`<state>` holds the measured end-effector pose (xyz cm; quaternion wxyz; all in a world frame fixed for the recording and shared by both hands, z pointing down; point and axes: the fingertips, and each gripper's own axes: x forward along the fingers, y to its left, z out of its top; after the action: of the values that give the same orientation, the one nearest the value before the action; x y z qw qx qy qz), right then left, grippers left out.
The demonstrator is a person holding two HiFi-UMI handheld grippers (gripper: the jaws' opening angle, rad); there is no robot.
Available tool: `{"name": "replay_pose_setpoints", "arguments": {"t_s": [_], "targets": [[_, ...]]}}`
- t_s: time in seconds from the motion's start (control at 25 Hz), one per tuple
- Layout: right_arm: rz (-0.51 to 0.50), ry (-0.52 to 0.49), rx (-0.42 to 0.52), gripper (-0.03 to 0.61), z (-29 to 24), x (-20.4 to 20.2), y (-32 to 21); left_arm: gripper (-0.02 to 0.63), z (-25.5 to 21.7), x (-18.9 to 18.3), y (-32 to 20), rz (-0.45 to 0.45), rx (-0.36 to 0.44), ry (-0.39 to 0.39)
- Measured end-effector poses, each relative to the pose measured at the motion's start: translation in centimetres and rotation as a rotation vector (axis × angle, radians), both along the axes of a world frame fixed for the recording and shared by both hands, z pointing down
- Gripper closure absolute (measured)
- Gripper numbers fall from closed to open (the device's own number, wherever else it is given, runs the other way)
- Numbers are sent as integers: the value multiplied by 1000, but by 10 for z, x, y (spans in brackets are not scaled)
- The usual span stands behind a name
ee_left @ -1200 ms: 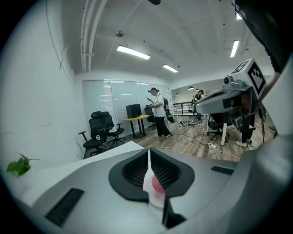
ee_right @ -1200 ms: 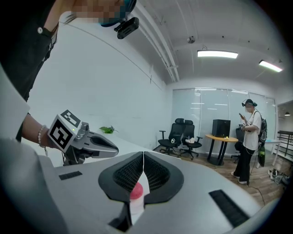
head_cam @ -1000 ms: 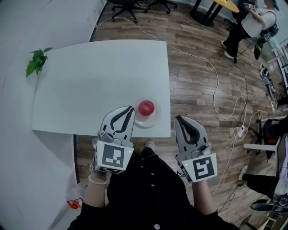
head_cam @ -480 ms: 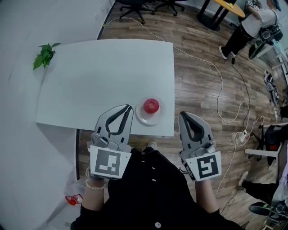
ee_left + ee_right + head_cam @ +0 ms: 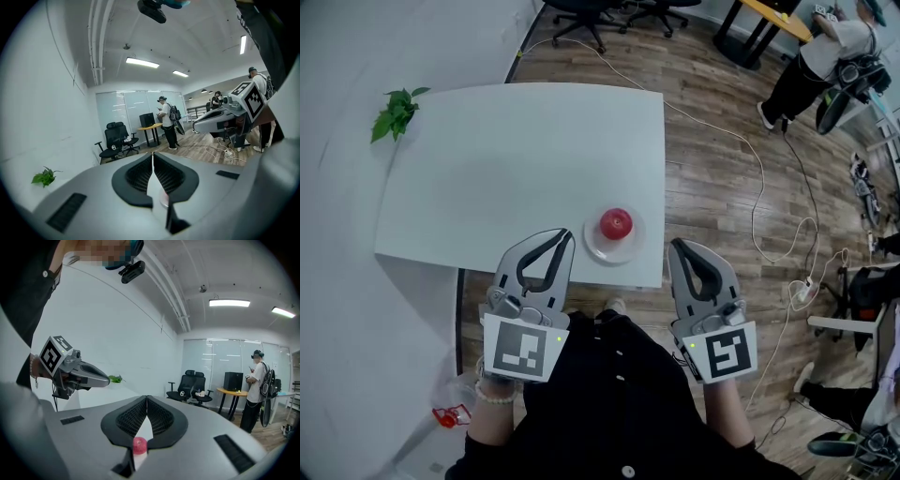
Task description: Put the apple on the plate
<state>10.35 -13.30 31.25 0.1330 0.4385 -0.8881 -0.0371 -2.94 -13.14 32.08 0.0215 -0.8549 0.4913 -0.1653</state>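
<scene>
1. The apple [image 5: 616,223] sits on the plate [image 5: 596,249], ahead of both claws and between them; neither touches it.
2. The left gripper [image 5: 562,234] and the right gripper [image 5: 676,247] have their jaws pressed together; both are empty.

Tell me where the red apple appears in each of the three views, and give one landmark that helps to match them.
Head view: the apple lies on the white plate, near the right corner of the table.
Left gripper view: not clearly visible; only a pale pinkish patch below the shut jaws.
Right gripper view: the apple shows low at centre, below the shut jaws.
Shared landmark: the green plant.
</scene>
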Motion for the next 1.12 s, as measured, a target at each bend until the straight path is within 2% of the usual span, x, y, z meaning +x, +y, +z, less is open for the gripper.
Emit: {"name": "replay_pose_setpoints", "arguments": {"t_s": [1.12], "targets": [[-12, 31, -8, 537, 4, 0, 0, 591, 5, 10, -5, 18, -18, 23]]}}
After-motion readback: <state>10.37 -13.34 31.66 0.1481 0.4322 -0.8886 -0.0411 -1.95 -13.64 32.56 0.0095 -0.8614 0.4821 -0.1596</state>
